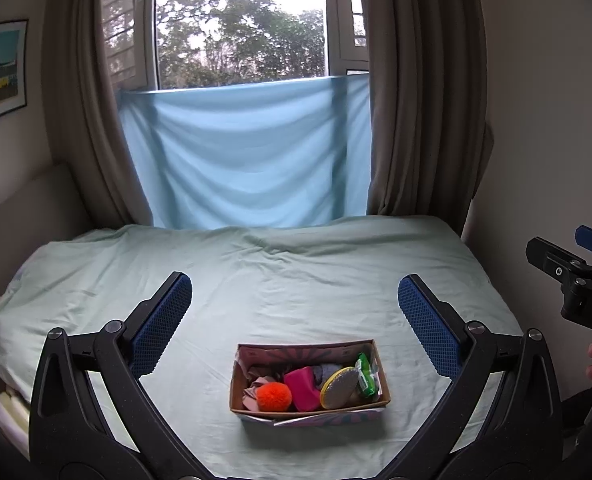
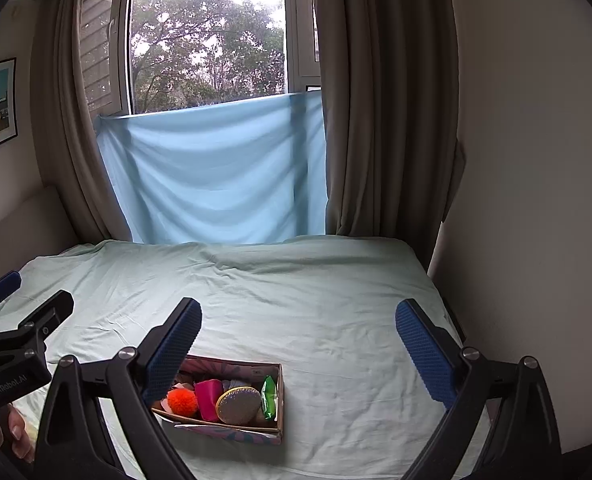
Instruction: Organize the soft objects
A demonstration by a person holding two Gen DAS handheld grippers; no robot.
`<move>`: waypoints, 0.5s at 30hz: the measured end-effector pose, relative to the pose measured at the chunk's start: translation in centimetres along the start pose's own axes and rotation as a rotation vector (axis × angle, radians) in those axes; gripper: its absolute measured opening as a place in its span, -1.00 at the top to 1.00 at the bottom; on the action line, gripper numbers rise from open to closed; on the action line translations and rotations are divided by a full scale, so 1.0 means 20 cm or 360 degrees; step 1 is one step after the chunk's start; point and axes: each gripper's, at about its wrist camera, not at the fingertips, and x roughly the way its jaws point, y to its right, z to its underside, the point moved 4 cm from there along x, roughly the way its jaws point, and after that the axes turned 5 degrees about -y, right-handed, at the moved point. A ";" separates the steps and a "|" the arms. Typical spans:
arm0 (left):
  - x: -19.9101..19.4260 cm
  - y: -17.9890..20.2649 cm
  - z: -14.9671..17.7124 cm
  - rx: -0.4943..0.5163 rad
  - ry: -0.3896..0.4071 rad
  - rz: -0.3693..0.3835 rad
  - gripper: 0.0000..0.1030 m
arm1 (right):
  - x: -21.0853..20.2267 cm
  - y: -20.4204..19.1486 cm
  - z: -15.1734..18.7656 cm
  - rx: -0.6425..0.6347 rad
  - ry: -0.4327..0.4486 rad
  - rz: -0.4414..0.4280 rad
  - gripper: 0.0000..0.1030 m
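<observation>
Left claw (image 1: 296, 320) is wide apart with nothing in it, and it hangs over the bed (image 1: 296, 272). From the left wrist view, the box (image 1: 310, 382) sits on the sheet right below and between the two blue fingers (image 1: 161, 322). Its long side runs left to right. Inside it are an orange pom-pom (image 1: 271, 396), a pink soft thing (image 1: 302, 388), a round glittery pad (image 1: 340, 387), a green packet (image 1: 367, 376) and some crumpled cloth (image 1: 255, 384), all packed close together. No soft things lie loose on the sheet. From the right wrist view, the right claw (image 2: 296, 348) is wide apart too and holds nothing. Here the box (image 2: 223, 400) lies low and to the left, partly behind the left-hand finger (image 2: 171, 354). So the left claw looks lined up with the box, and the right claw is off to the side. This could be a full box ready to be sorted, or a box where everything is already put away.
</observation>
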 end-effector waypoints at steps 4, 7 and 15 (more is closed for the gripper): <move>0.01 0.02 -0.01 0.0020 0.0018 0.0010 -0.99 | 0.01 0.00 -0.01 0.0004 0.0005 0.0003 -0.88; 0.01 0.03 -0.02 0.0038 0.0040 0.0013 -0.99 | 0.03 0.01 0.00 0.0012 0.0006 0.0002 -0.88; 0.05 0.06 -0.03 0.0067 0.0073 -0.0020 -0.99 | 0.07 0.02 -0.01 0.0017 -0.0001 -0.0007 -0.88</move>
